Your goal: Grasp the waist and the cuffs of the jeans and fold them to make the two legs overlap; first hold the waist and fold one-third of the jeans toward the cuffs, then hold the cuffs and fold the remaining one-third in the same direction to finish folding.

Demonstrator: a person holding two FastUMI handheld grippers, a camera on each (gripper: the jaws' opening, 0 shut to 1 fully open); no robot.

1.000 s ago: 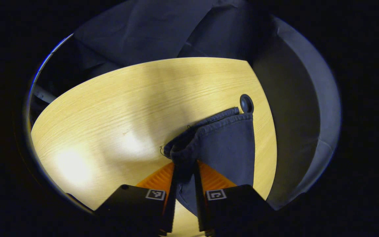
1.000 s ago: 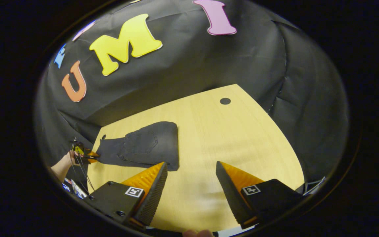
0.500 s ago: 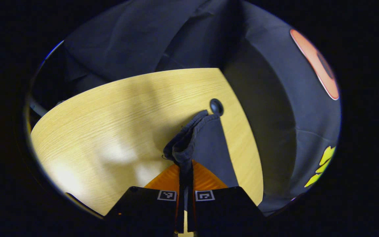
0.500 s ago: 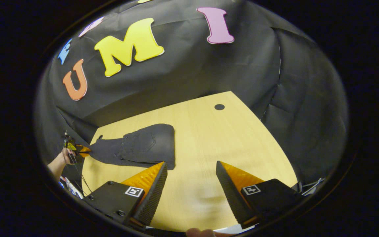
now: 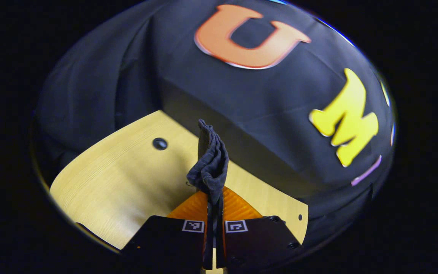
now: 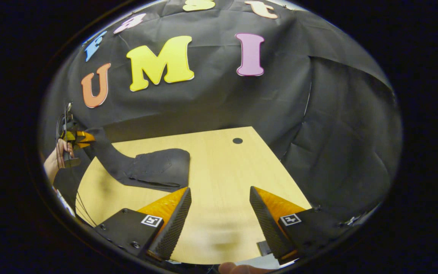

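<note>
The dark jeans (image 6: 158,169) lie folded on the left part of the wooden table (image 6: 222,167), back pocket up. Their leg end rises off the tabletop in a strip to my left gripper (image 6: 89,139), held in a hand (image 6: 56,160) at the far left. In the left gripper view, my left gripper (image 5: 214,198) is shut on the bunched cuffs (image 5: 208,164), which stand up above the orange fingers (image 5: 192,207). In the right gripper view, my right gripper (image 6: 219,199) hangs open over the table's near part, to the right of the jeans, with nothing between its fingers.
A round black grommet (image 6: 237,140) sits near the table's far right edge; another grommet (image 5: 160,143) lies left of the held cuffs. Black cloth walls close in behind and beside the table. Bare wood (image 5: 116,182) spreads below the left gripper.
My left gripper has lifted the cuffs off the table and swung round toward the back wall. The jeans' leg now hangs up from the folded part. The right gripper stayed open.
</note>
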